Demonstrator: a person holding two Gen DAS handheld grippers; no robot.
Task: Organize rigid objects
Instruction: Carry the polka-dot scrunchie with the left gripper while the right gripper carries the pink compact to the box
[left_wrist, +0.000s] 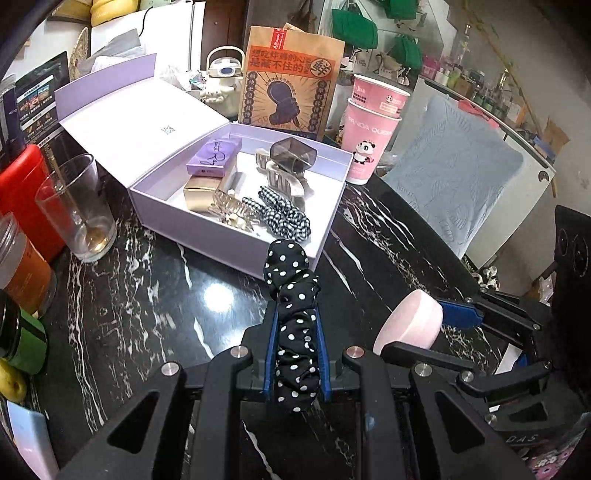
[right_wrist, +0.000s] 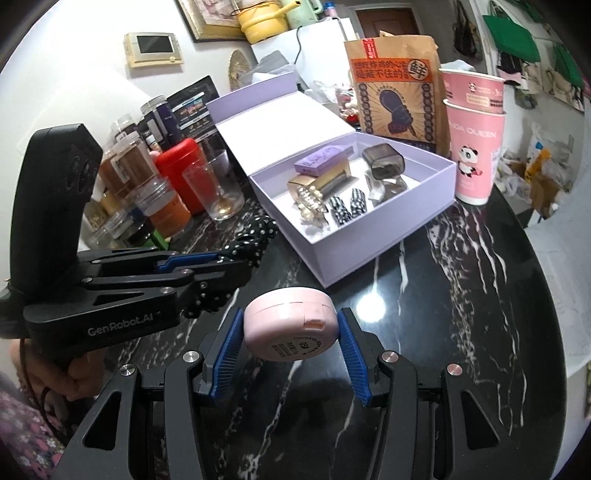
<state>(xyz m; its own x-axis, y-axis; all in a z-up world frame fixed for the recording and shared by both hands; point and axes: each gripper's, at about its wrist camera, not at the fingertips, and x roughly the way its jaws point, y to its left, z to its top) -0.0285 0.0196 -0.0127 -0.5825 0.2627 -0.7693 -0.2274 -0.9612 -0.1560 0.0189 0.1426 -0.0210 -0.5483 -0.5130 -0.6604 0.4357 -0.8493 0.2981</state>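
Observation:
My left gripper (left_wrist: 296, 325) is shut on a black polka-dot scrunchie (left_wrist: 295, 325), held above the dark marble table (left_wrist: 147, 295). My right gripper (right_wrist: 290, 332) is shut on a round pink compact (right_wrist: 290, 328), its blue pads (right_wrist: 351, 347) pressing on both sides. The compact (left_wrist: 410, 325) and the right gripper (left_wrist: 436, 328) also show at the right of the left wrist view; the left gripper (right_wrist: 229, 266) with the scrunchie (right_wrist: 251, 236) shows at the left of the right wrist view. Ahead lies an open lilac box (left_wrist: 328, 236) (right_wrist: 369, 251) holding hair claws, a checked scrunchie (left_wrist: 284, 214), a small purple box (left_wrist: 214, 157) and a gold case.
A drinking glass (left_wrist: 77, 210) (right_wrist: 214, 188), a red canister (left_wrist: 22, 195) and jars stand left of the box. Stacked pink paper cups (left_wrist: 369, 136) (right_wrist: 474, 147) and a brown paper bag (left_wrist: 291, 81) stand behind it. A grey cushion (left_wrist: 454, 173) lies off the table's right edge.

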